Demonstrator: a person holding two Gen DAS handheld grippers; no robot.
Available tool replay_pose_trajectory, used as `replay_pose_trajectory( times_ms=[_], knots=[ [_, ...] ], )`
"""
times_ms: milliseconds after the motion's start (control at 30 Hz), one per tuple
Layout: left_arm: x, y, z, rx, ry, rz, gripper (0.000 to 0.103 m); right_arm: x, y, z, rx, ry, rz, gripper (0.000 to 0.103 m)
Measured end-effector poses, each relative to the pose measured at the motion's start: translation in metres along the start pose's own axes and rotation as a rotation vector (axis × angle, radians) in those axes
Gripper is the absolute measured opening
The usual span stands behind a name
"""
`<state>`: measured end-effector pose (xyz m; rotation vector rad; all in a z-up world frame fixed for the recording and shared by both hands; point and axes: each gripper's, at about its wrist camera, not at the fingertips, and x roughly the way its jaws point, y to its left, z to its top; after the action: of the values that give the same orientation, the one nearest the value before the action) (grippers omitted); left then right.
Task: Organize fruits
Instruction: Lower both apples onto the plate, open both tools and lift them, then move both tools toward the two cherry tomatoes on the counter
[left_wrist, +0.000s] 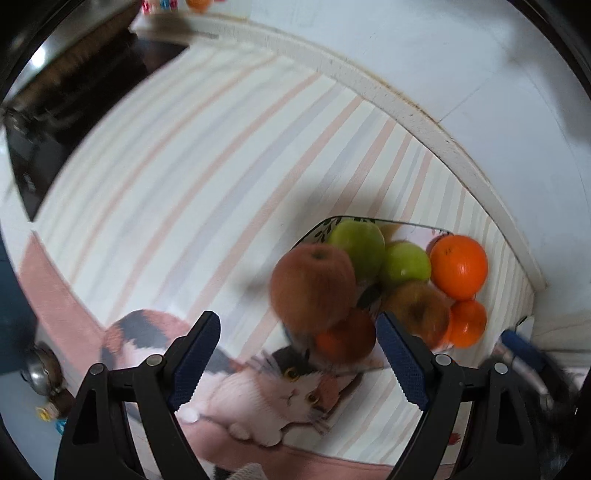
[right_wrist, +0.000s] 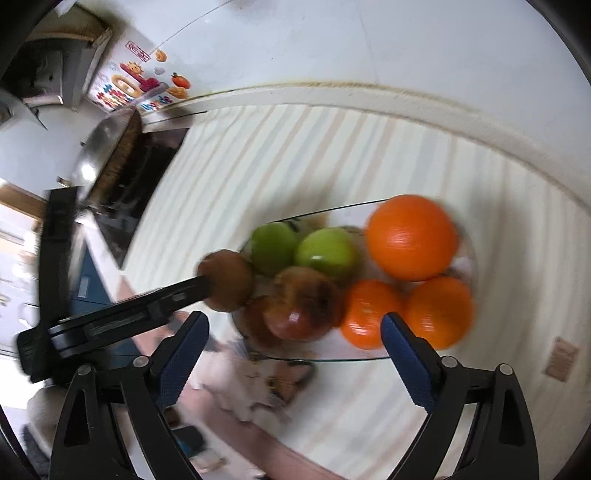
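Note:
A glass plate (right_wrist: 332, 359) on the striped cloth holds two green apples (right_wrist: 325, 251), red apples (right_wrist: 301, 304) and three oranges (right_wrist: 412, 236). In the left wrist view a red apple (left_wrist: 312, 284) is blurred just ahead of my left gripper (left_wrist: 295, 354), whose jaws stand wide apart and do not touch it. The plate's fruit also shows there, with green apples (left_wrist: 360, 243) and oranges (left_wrist: 458, 266). In the right wrist view my right gripper (right_wrist: 293, 350) is open and empty in front of the plate. The left gripper's fingers (right_wrist: 184, 291) reach in from the left, next to that red apple (right_wrist: 227, 278).
The table has a striped cloth (left_wrist: 184, 166) with a cat picture (left_wrist: 266, 391) at the near edge. A white ledge (right_wrist: 369, 92) and wall lie behind. A black stove (right_wrist: 140, 177) with a metal pan (right_wrist: 99, 147) stands at the left. Colourful stickers (right_wrist: 140, 88) are on the wall.

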<state>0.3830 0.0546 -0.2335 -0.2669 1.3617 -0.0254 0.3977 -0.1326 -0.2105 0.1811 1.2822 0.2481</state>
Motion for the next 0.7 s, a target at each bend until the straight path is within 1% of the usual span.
replay_pose_trajectory(
  times_ms=[67,133,200,267,400,533,700],
  knots=[
    [-0.012,0.0,-0.015,0.018,-0.022,0.017,0.086,-0.009,0.002,-0.009,-0.032,-0.025,-0.073,0.097],
    [-0.023,-0.002,-0.03,0.033,-0.043,0.029,0.086,-0.016,0.002,-0.019,-0.045,-0.039,-0.11,0.097],
    [-0.036,-0.003,-0.048,0.056,-0.077,0.065,0.086,-0.024,0.002,-0.029,-0.053,-0.059,-0.139,0.097],
    [-0.048,-0.005,-0.061,0.074,-0.109,0.082,0.086,-0.035,0.004,-0.042,-0.061,-0.082,-0.167,0.097],
    [-0.076,-0.006,-0.084,0.087,-0.166,0.074,0.086,-0.06,0.01,-0.063,-0.063,-0.129,-0.189,0.097],
    [-0.108,-0.013,-0.104,0.115,-0.242,0.077,0.086,-0.098,0.023,-0.089,-0.066,-0.199,-0.206,0.097],
    [-0.142,-0.015,-0.132,0.141,-0.301,0.054,0.086,-0.141,0.038,-0.123,-0.06,-0.276,-0.217,0.097]
  ],
)
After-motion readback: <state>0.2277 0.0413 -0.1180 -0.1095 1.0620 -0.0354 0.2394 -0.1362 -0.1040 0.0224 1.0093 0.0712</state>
